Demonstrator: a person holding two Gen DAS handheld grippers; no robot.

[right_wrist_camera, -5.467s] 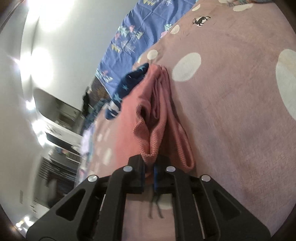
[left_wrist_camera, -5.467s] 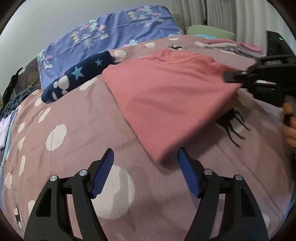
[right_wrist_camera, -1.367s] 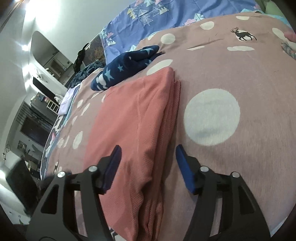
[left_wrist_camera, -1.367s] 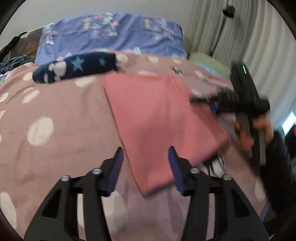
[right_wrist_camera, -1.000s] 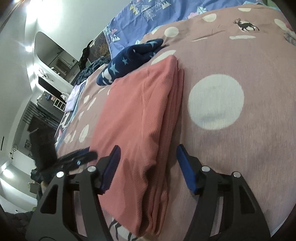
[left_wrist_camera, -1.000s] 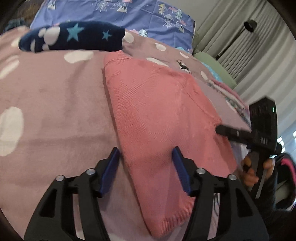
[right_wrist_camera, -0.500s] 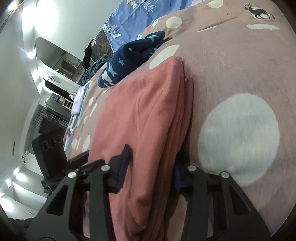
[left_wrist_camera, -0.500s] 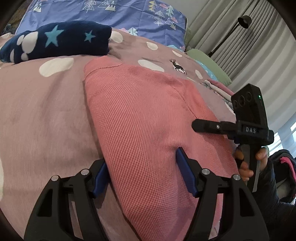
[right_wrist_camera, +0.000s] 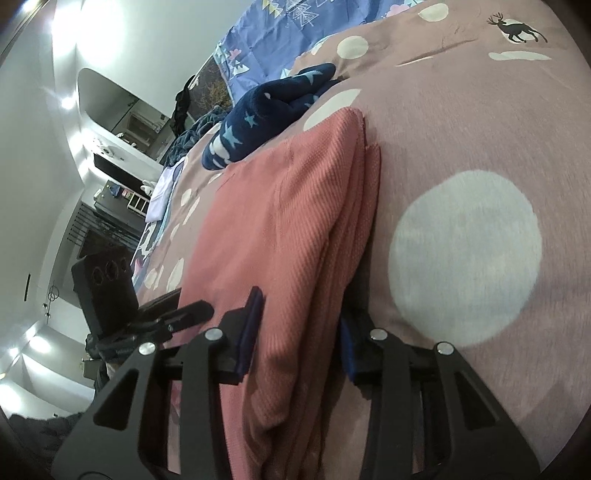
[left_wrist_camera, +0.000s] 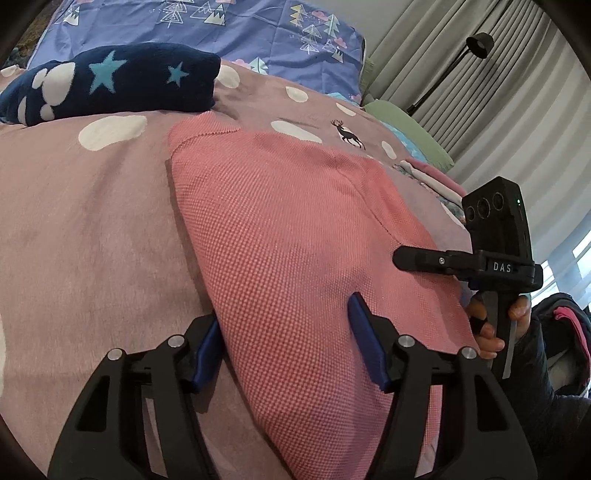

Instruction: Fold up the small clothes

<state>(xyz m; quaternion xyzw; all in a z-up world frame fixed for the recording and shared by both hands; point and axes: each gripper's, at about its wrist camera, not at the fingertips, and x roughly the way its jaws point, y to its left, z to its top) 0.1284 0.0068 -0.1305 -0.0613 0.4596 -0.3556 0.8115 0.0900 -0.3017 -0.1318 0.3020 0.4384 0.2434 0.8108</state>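
Note:
A folded pink knit garment (left_wrist_camera: pixel 288 229) lies on the dotted mauve bedspread (left_wrist_camera: pixel 92 229). My left gripper (left_wrist_camera: pixel 286 345) straddles its near left edge. One blue pad (left_wrist_camera: pixel 207 347) is tucked at the edge, the other pad (left_wrist_camera: pixel 364 343) rests on top, and the jaws stand wide while closing slightly. My right gripper (right_wrist_camera: pixel 299 332) is at the opposite side, its jaws closing on the thick stacked edge of the pink garment (right_wrist_camera: pixel 280 229), with the pads against the cloth. The right gripper (left_wrist_camera: pixel 424 258) shows side-on in the left wrist view, held by a hand (left_wrist_camera: pixel 487 332).
A navy star-patterned fleece (left_wrist_camera: pixel 110 81) lies beyond the garment, near a blue patterned pillow (left_wrist_camera: pixel 221 29). Folded clothes (left_wrist_camera: pixel 428 173) are stacked at the far right by grey curtains (left_wrist_camera: pixel 498 110). The left gripper (right_wrist_camera: pixel 177 314) shows in the right wrist view.
Both grippers moved in onto opposite edges of the pink garment. The right jaws narrowed around the stacked edge. The left finger slid to the garment's side edge.

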